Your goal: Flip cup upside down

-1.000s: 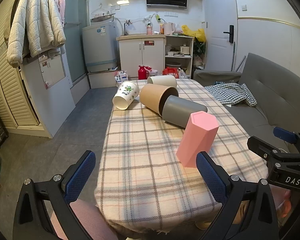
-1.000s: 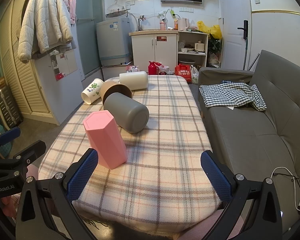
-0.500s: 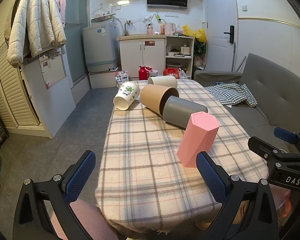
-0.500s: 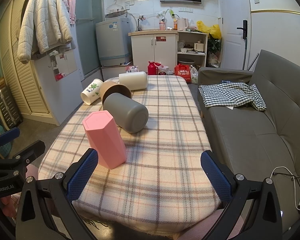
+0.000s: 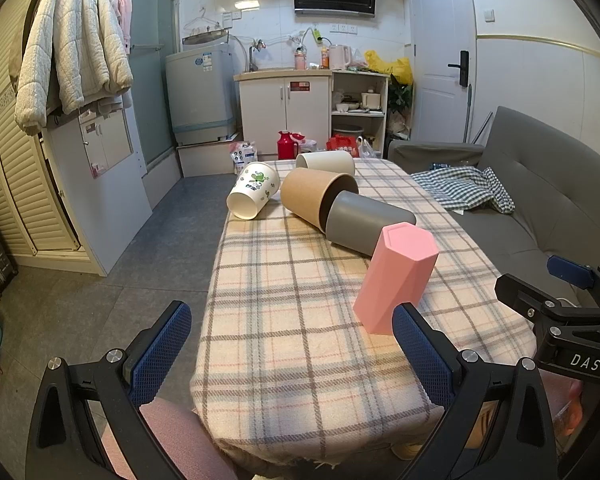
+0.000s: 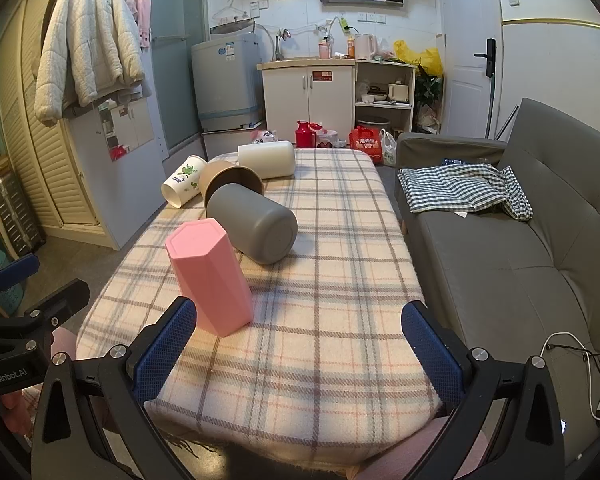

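Note:
A pink hexagonal cup [image 5: 396,276] [image 6: 210,276] stands mouth down on the plaid-covered table [image 5: 300,320] [image 6: 340,280], near its front. Behind it a grey cup [image 5: 364,222] [image 6: 256,226], a brown cup [image 5: 314,198] [image 6: 230,180], a white patterned cup [image 5: 254,196] [image 6: 182,186] and a cream cup [image 5: 326,162] [image 6: 266,160] lie on their sides. My left gripper [image 5: 288,352] is open and empty at the table's front edge. My right gripper [image 6: 298,350] is open and empty, its left pad just in front of the pink cup.
A grey sofa [image 6: 520,248] with a checked cloth [image 6: 464,188] runs along the table's right side. Open floor [image 5: 152,240] lies to the left. Cabinets [image 5: 288,108] and a washing machine [image 5: 200,88] stand at the back.

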Tool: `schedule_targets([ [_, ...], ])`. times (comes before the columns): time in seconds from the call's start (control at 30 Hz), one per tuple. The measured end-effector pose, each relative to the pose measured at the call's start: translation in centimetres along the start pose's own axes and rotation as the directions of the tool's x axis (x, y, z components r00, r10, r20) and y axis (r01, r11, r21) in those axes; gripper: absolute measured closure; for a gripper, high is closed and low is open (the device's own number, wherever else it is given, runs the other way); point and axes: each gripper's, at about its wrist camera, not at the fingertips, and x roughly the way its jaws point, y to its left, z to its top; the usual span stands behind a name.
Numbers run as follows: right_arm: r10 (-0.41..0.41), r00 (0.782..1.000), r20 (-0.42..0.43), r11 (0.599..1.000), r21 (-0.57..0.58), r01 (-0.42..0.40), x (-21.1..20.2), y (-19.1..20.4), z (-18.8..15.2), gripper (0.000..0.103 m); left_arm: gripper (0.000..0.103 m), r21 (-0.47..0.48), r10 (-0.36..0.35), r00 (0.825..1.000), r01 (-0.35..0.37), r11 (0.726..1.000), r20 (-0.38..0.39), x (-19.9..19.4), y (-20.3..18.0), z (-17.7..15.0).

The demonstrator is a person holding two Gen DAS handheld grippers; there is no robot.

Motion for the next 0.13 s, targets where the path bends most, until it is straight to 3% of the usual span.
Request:
schedule_targets([
  [0.13, 0.0, 1.0, -0.001, 1.0, 0.0, 0.0, -0.01, 0.01, -0.01, 0.0, 0.0, 0.0, 0.0, 1.0, 0.0, 1.0, -0.001, 0.01, 0.01, 0.02],
])
